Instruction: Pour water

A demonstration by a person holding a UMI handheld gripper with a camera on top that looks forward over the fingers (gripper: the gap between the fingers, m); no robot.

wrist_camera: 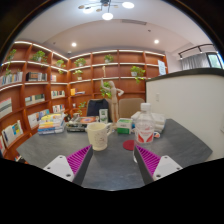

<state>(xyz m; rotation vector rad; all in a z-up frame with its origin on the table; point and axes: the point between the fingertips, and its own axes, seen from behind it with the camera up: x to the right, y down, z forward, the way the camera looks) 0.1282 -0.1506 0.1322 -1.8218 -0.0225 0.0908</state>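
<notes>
A cream mug (99, 135) with a handle on its right stands on the grey table (110, 165), just ahead of my left finger. A clear plastic water bottle (146, 123) stands upright beyond my right finger, to the mug's right. A red disc, maybe a cap or coaster (129, 146), lies on the table between mug and bottle. My gripper (112, 160) is open and empty, its magenta pads (77, 158) spread wide over bare table short of both objects.
A green box (123, 126) and stacked books and items (53, 123) sit at the table's far side. A white wall partition (185, 100) stands at the right. Bookshelves (25, 95) line the left and back walls. A person (100, 100) stands at the back.
</notes>
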